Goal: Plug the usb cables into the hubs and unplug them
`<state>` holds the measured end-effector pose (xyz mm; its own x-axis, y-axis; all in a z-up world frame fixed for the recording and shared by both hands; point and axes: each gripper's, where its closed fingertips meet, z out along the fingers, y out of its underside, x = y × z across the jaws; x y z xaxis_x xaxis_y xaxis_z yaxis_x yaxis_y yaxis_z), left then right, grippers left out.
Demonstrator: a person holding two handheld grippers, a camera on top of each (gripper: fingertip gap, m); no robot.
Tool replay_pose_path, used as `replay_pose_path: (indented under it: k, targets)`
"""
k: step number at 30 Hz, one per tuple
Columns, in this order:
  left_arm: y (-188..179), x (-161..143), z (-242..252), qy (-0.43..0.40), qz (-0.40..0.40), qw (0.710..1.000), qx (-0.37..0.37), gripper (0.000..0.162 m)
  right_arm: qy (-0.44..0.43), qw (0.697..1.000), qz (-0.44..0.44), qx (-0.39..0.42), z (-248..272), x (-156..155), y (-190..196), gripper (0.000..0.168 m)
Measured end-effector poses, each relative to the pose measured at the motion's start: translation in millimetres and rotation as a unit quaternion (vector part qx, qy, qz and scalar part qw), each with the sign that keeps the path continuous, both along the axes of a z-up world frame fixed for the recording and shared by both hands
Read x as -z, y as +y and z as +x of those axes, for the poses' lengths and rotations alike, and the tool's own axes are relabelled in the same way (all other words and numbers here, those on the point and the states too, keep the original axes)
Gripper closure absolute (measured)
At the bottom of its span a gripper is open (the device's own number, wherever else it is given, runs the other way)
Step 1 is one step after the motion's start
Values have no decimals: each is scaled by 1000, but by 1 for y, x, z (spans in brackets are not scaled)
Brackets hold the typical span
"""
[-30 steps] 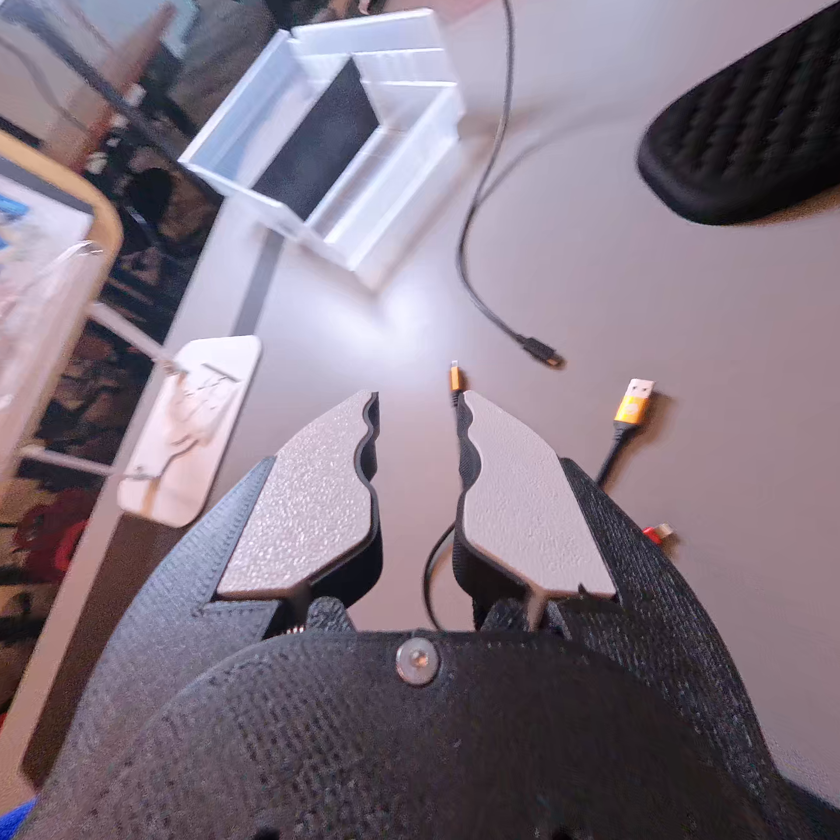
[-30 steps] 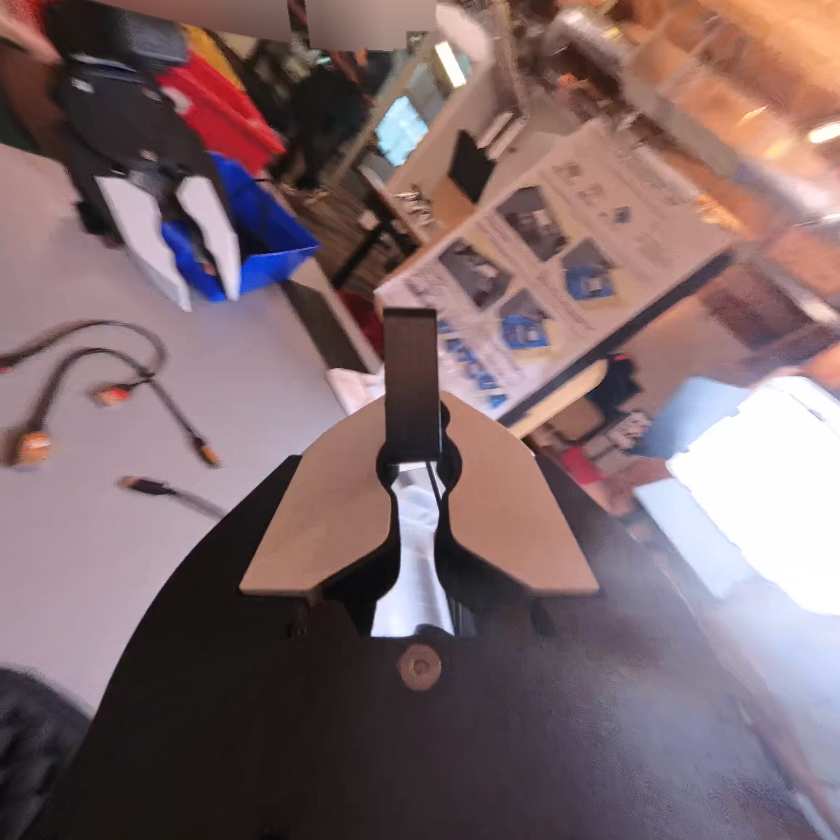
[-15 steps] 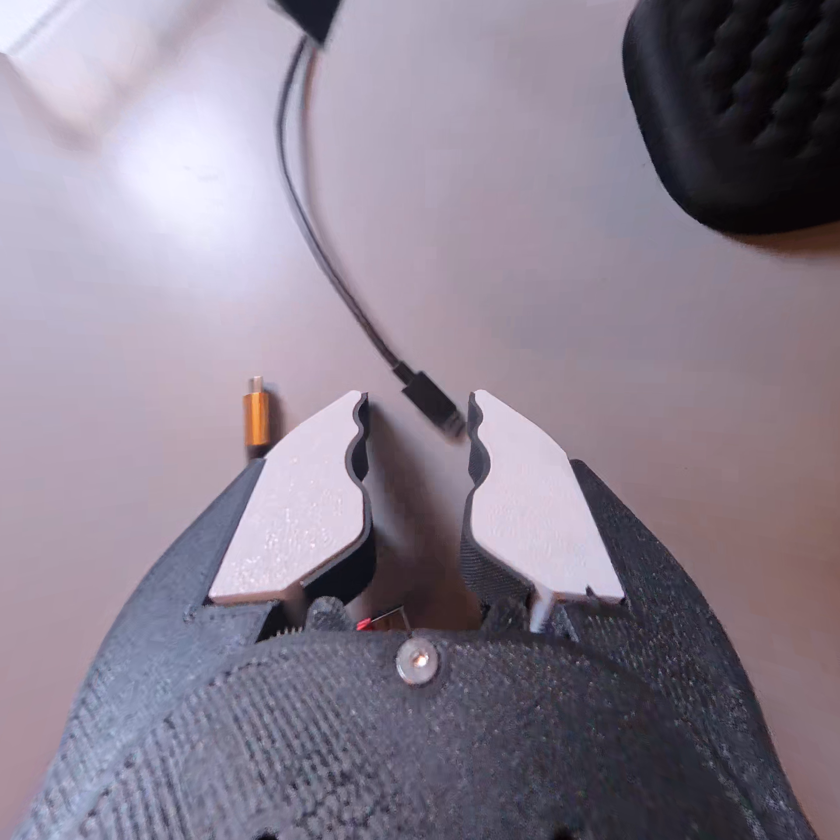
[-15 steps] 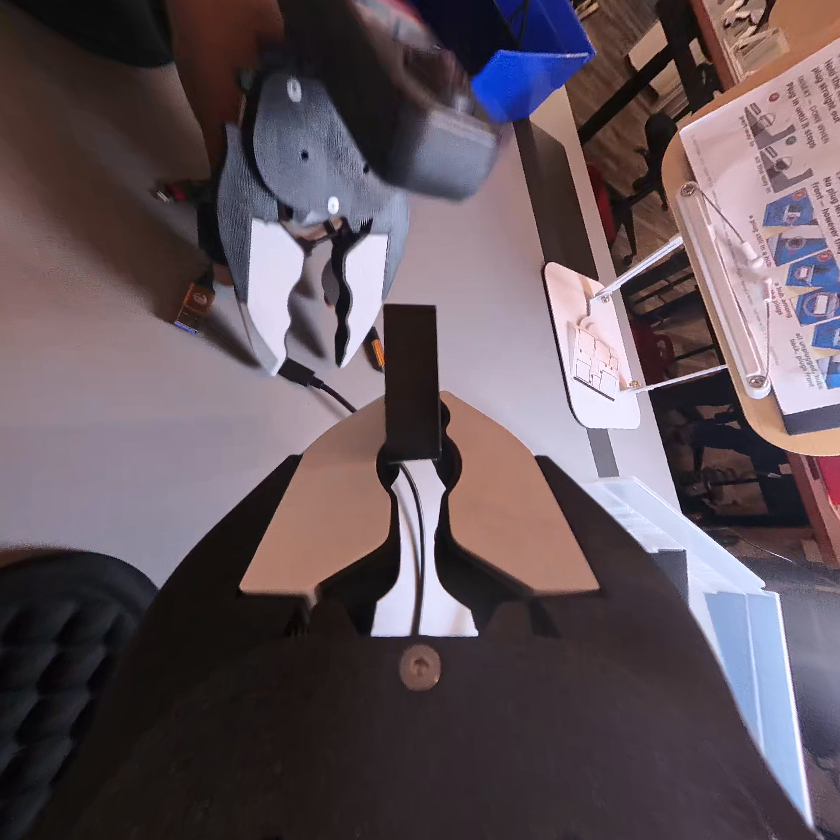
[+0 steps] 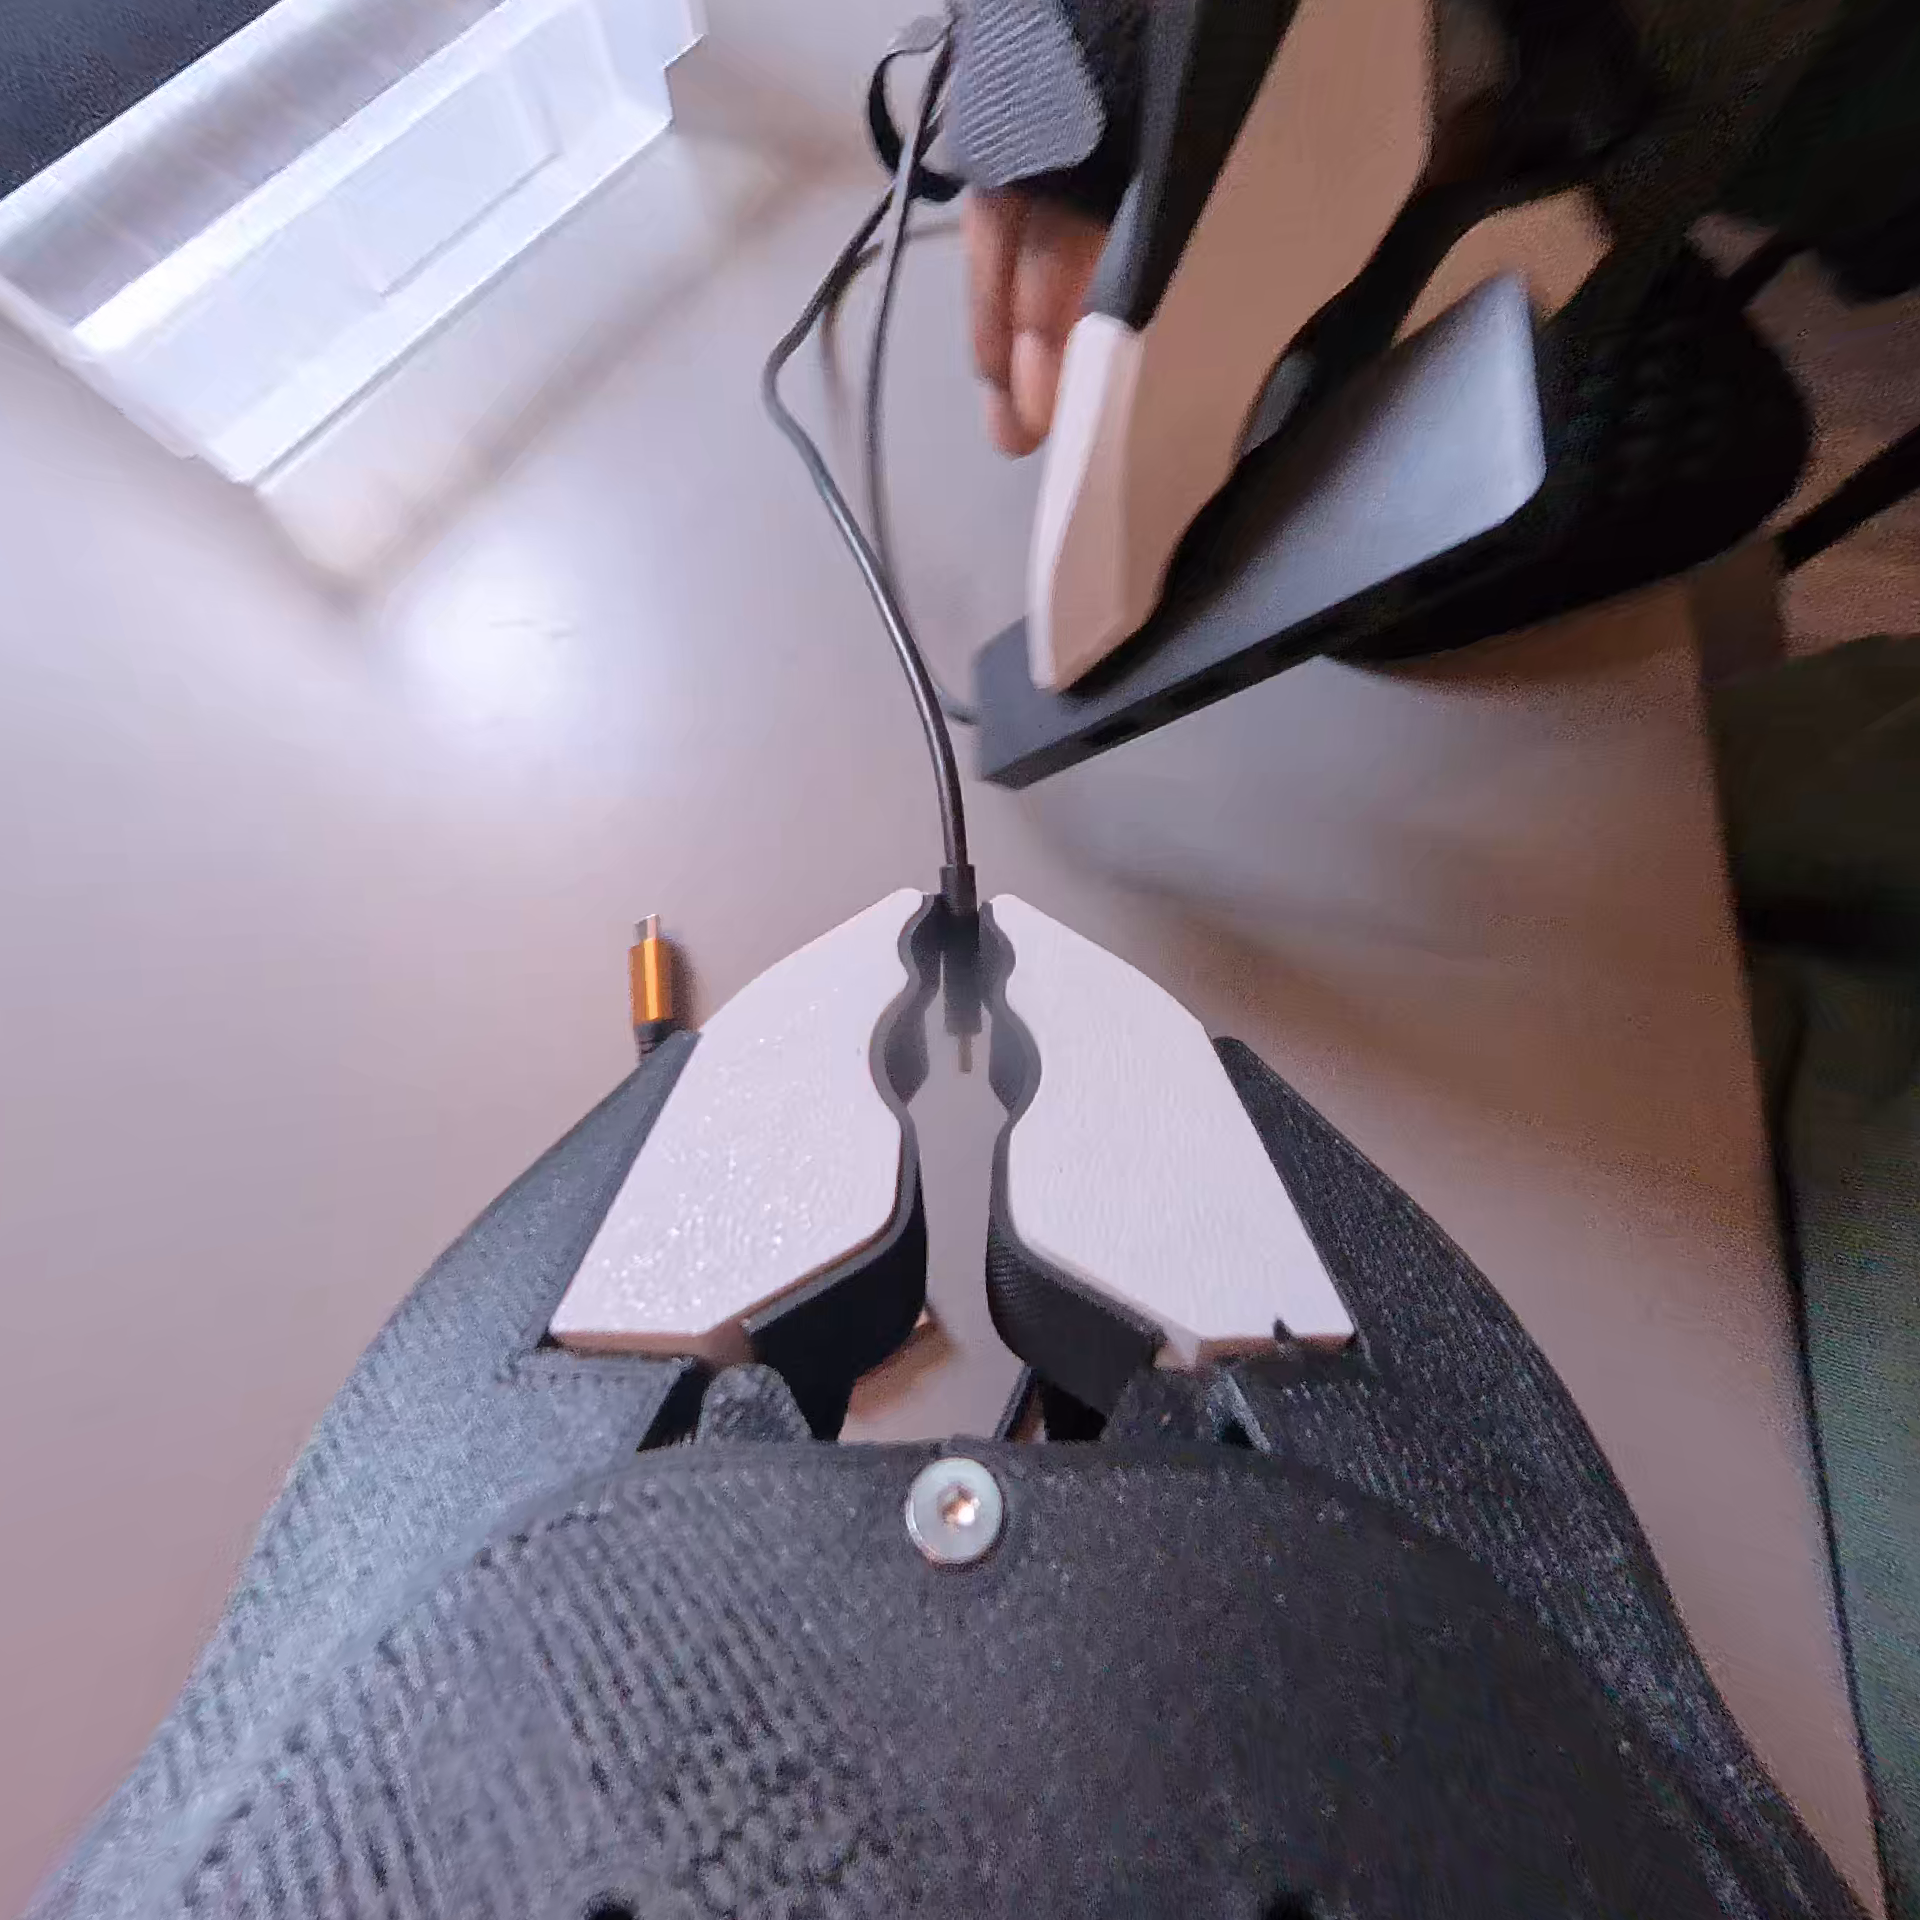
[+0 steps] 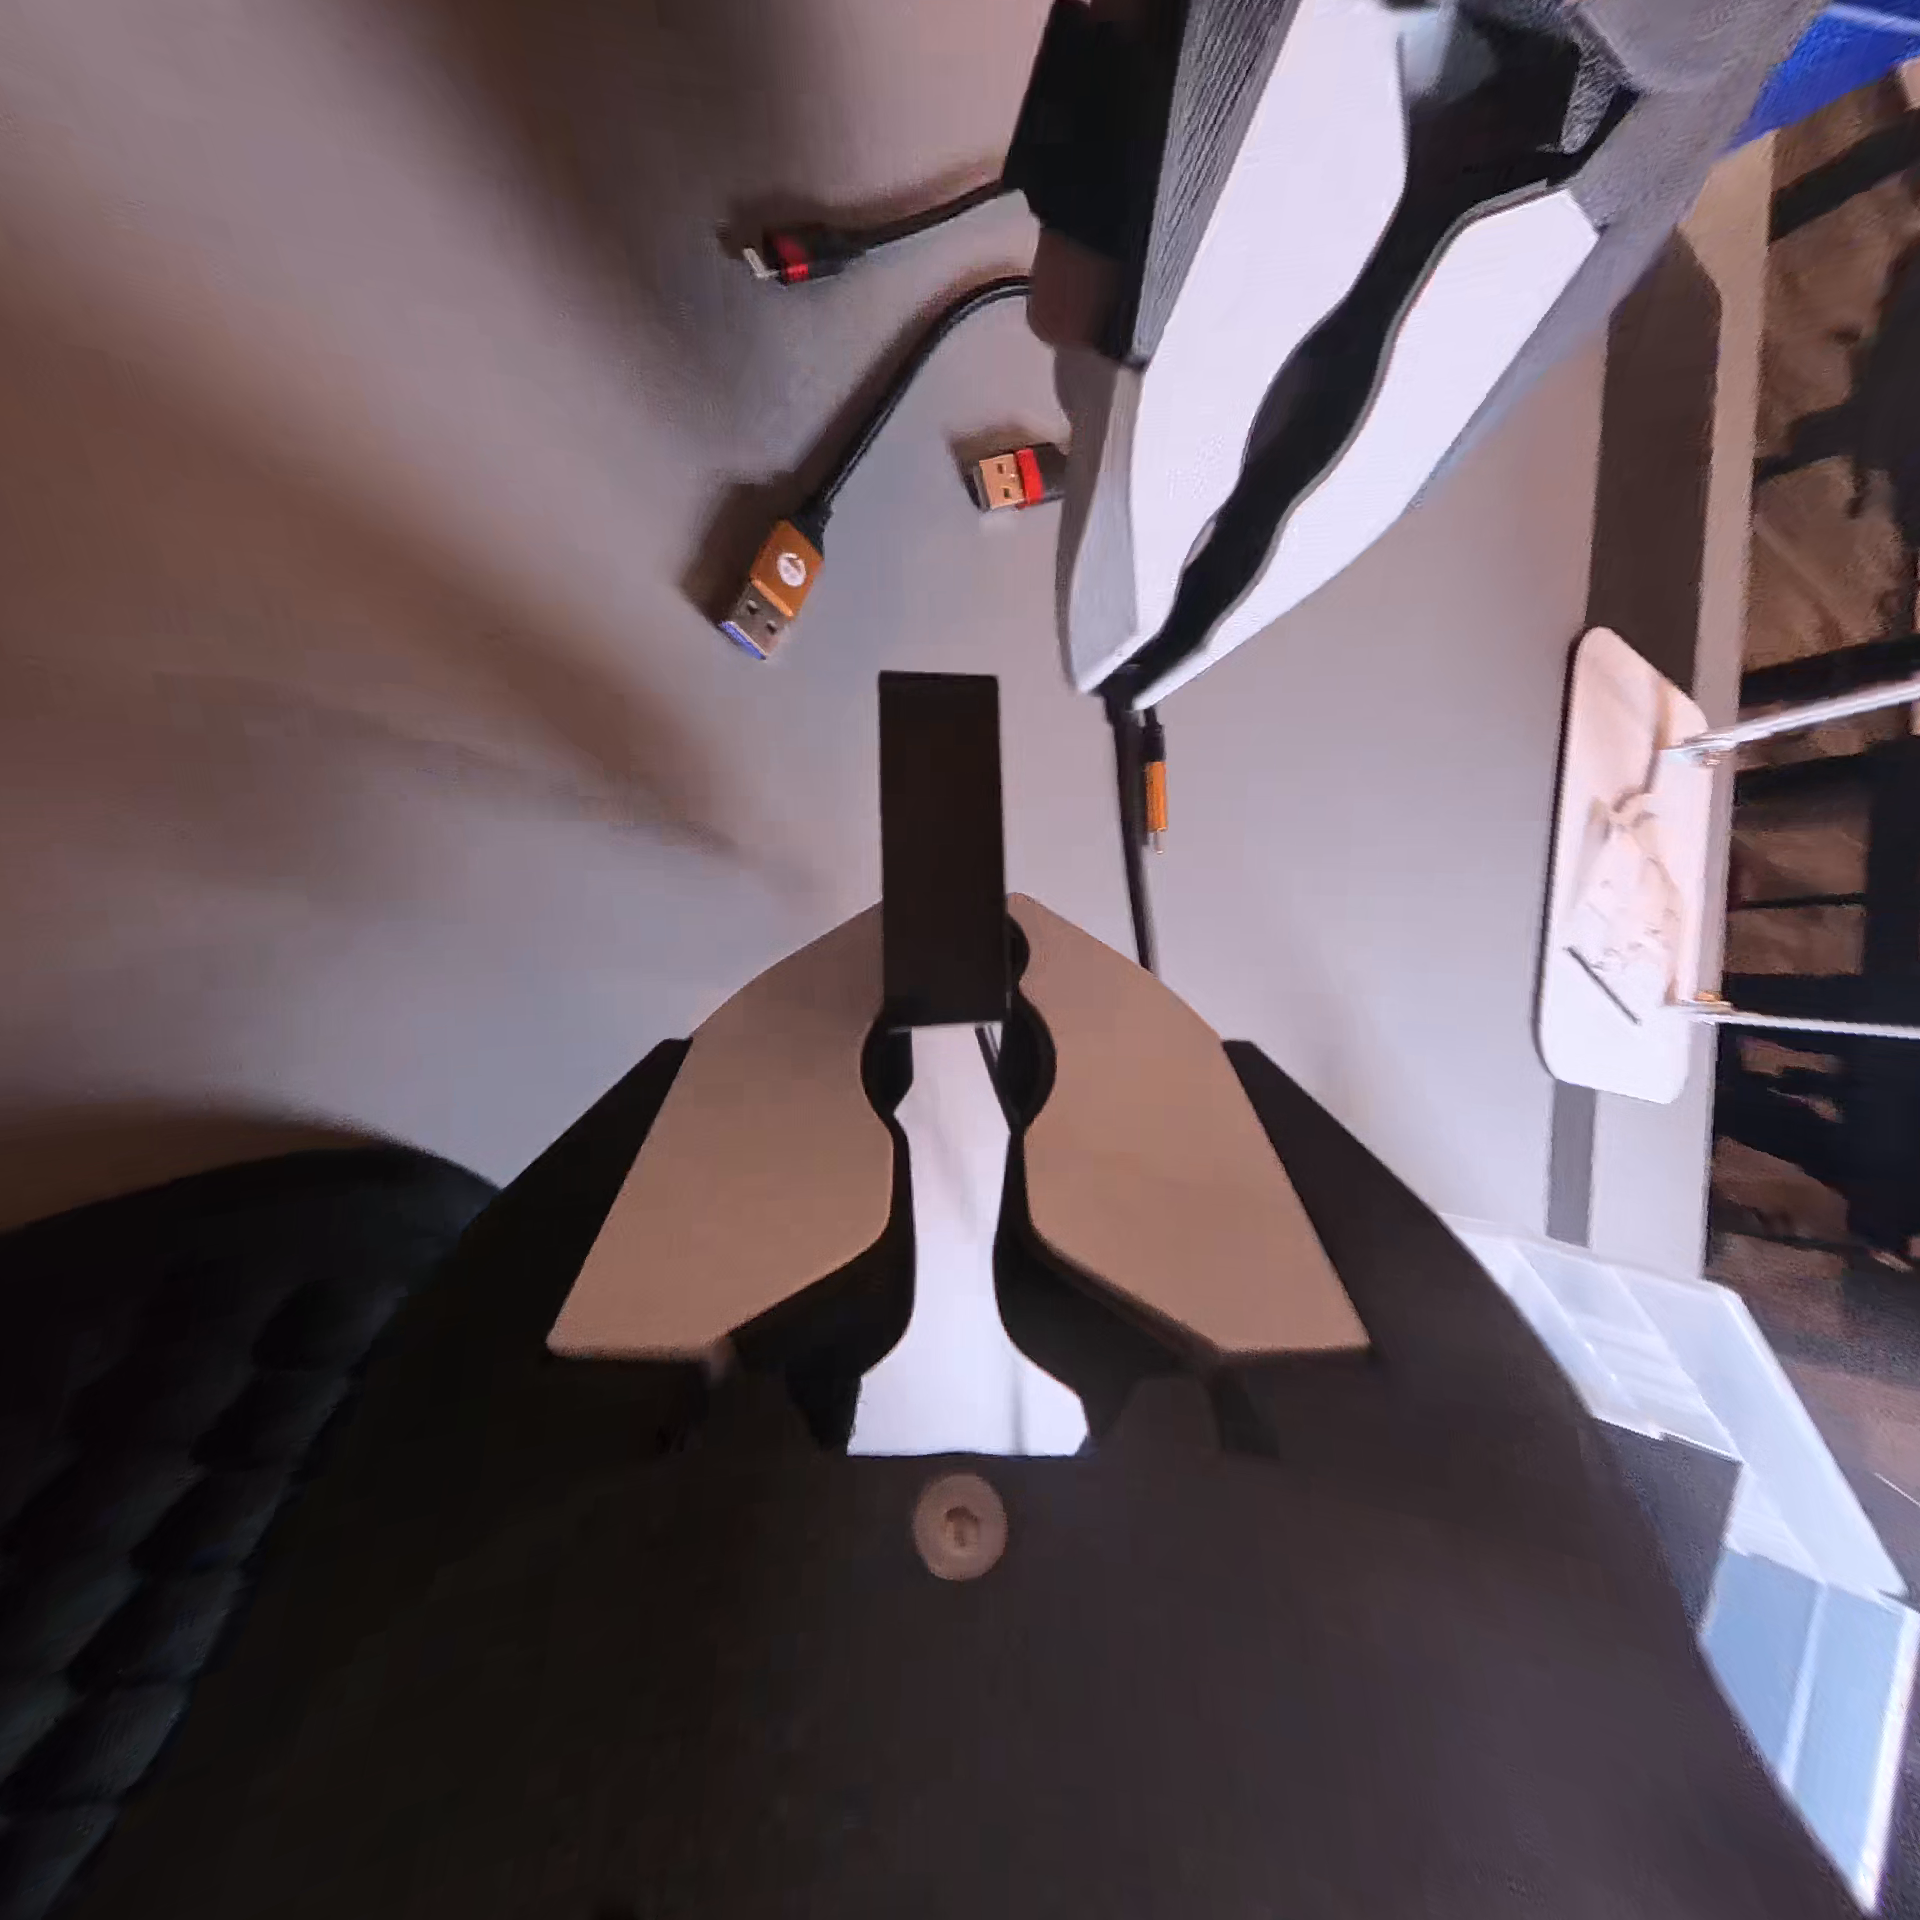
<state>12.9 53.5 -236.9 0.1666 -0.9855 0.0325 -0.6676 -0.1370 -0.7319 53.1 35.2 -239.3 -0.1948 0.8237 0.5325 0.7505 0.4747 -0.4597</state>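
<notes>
My left gripper (image 5: pixel 958 904) is shut on the black plug (image 5: pixel 958 940) of a thin black cable (image 5: pixel 883 582), with both pads pressed on it low over the table. The cable runs up to a black hub (image 5: pixel 1382 468). My right gripper (image 6: pixel 945 914) is shut on that hub (image 6: pixel 940 831) and holds it end-out above the table. In the right wrist view the left gripper (image 6: pixel 1122 686) is just ahead and to the right of the hub.
An orange small connector (image 5: pixel 649 982) lies left of my left fingers. An orange USB plug (image 6: pixel 774 582), a red USB plug (image 6: pixel 1013 478) and a red small connector (image 6: pixel 790 255) lie ahead. A clear plastic box (image 5: pixel 343 239), a white stand base (image 6: pixel 1621 883) and a black pad (image 6: pixel 156 1403) are around. The grippers' ends are close to 6 centimetres from one another. The left tips stand about 9 centimetres off the orange small connector (image 5: pixel 649 982). Seen from the right wrist view (image 6: pixel 1155 798) as well.
My left gripper was open with the black plug between its fingers and has shut on it. The right gripper with the hub has come close to the left one.
</notes>
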Motion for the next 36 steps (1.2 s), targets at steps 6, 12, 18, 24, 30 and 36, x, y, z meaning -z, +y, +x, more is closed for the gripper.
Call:
replay_pose_path:
  k: [6, 12, 18, 24, 30, 36]
  targets:
    - [-16, 2, 1, 20, 15, 999, 34, 155, -11, 996, 93, 7, -13, 0, 9, 156]
    - [-18, 1, -3, 25, 1, 999, 32, 155, 11, 985, 167, 29, -19, -13, 14, 143]
    - [-37, 5, -1, 59, 21, 995, 77, 155, -20, 987, 162, -3, -27, 9, 6, 130]
    - [-30, -39, -11, -34, 55, 996, 55, 149, -12, 989, 147, -11, -21, -20, 9, 152]
    - [2, -95, -64, -212, 99, 970, -59, 141, 148, 977, 140, 65, 17, -167, 67, 152]
    - [17, -37, -94, -180, 108, 971, -114, 144, 205, 941, 233, 133, 59, -288, 164, 152]
